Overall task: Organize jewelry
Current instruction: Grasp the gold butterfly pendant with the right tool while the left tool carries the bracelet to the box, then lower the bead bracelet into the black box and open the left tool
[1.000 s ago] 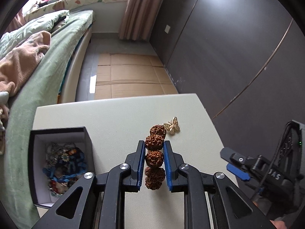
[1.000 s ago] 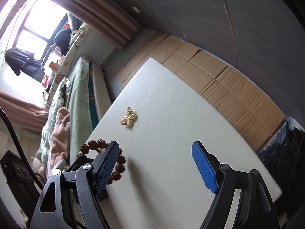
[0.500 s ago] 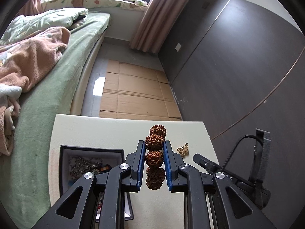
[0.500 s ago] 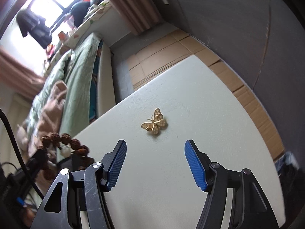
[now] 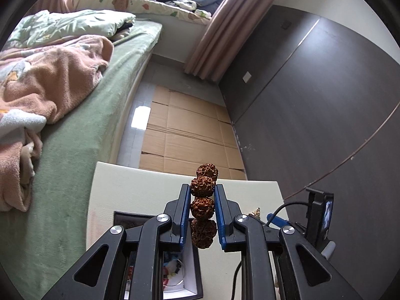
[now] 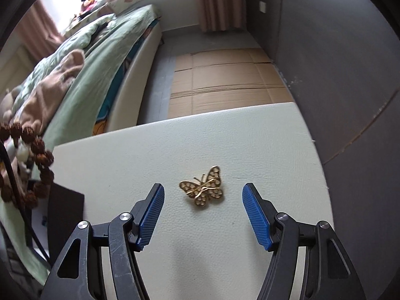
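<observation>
My left gripper (image 5: pixel 202 201) is shut on a brown beaded bracelet (image 5: pixel 203 205) and holds it in the air above the black jewelry box (image 5: pixel 186 275). The bracelet also shows in the right wrist view (image 6: pixel 37 165), at the far left over the box (image 6: pixel 65 215). My right gripper (image 6: pixel 203 200) is open, low over the white table (image 6: pixel 225 137), with a gold butterfly brooch (image 6: pixel 203 189) lying between its fingers. The brooch shows partly in the left wrist view (image 5: pixel 255 212).
The box holds several mixed jewelry pieces (image 5: pixel 172 267). A bed with green sheet (image 5: pixel 75 125) and pink blanket (image 5: pixel 50 80) runs along the table's left. Cardboard (image 5: pixel 190 130) covers the floor beyond the table. A dark wall (image 5: pixel 312 112) stands on the right.
My left gripper rose and moved left over the box, bracelet still held. My right gripper swung toward the brooch and lowered; the brooch now sits between its open fingers.
</observation>
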`<state>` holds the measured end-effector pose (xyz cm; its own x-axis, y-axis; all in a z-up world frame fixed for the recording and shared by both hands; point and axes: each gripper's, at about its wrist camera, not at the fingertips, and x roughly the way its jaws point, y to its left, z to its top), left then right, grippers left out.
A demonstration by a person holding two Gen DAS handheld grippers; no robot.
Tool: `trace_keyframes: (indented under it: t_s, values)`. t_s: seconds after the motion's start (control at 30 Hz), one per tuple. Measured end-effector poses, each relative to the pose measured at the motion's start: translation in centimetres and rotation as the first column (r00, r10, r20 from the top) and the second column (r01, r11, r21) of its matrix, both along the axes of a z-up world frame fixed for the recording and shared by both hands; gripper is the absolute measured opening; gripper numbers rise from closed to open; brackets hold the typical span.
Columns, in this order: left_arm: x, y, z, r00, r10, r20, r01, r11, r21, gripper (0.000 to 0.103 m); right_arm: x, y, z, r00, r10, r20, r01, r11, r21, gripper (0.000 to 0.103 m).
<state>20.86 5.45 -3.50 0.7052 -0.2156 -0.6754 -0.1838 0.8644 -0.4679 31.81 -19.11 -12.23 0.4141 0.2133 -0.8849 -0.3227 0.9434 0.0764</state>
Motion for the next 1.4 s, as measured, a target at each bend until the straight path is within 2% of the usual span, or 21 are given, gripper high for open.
trace_keyframes:
  t_s: [0.17,0.47,0.53,0.6,0.63,0.7,0.8,1.13,1.4]
  values:
    - [-0.1,1.3,-0.2,1.000,0.028,-0.008,-0.028,1.000,-0.005,0.020,0.5,0.8,-0.9,0.999,0.037,0.000,-0.037,0.998,-0.040,0.065]
    - [-0.4,2.3,-0.3,0.999,0.041,-0.016,-0.041,0.998,-0.041,0.020,-0.1,2.0,-1.3,0.996,0.056,0.071,-0.048,0.992,-0.119,0.065]
    - [-0.4,2.3,-0.4,0.999,0.038,-0.020,-0.039,0.999,-0.031,0.020,-0.2,2.0,-1.2,0.995,0.055,0.079,-0.047,0.993,-0.109,0.059]
    - [-0.6,2.2,-0.4,0.999,0.032,-0.023,-0.032,0.999,-0.023,0.020,-0.3,1.7,-1.0,0.996,0.048,0.078,-0.039,0.994,-0.105,0.045]
    - [-0.7,2.1,-0.4,0.999,0.027,-0.025,-0.027,0.999,-0.029,0.020,-0.4,1.5,-0.9,0.996,0.047,0.071,-0.040,0.994,-0.101,0.041]
    - [-1.0,2.0,-0.4,0.999,0.017,-0.027,-0.018,0.999,-0.039,0.020,-0.7,1.2,-0.8,0.997,0.049,0.052,-0.044,0.995,-0.084,0.041]
    - [-1.5,1.6,-0.1,1.000,0.015,-0.024,-0.015,1.000,-0.010,0.020,-1.2,0.8,-0.6,0.998,0.047,0.045,-0.043,0.996,-0.084,0.041]
    - [-4.0,1.4,1.8,0.999,0.035,0.030,-0.035,0.999,0.002,0.020,-3.7,-0.3,1.5,1.000,-0.008,0.010,0.008,0.999,0.035,0.041]
    - [-6.0,1.7,2.9,0.997,0.049,0.060,-0.050,0.999,0.019,0.020,-7.0,-0.2,4.0,1.000,-0.014,0.028,0.010,0.992,0.128,0.041]
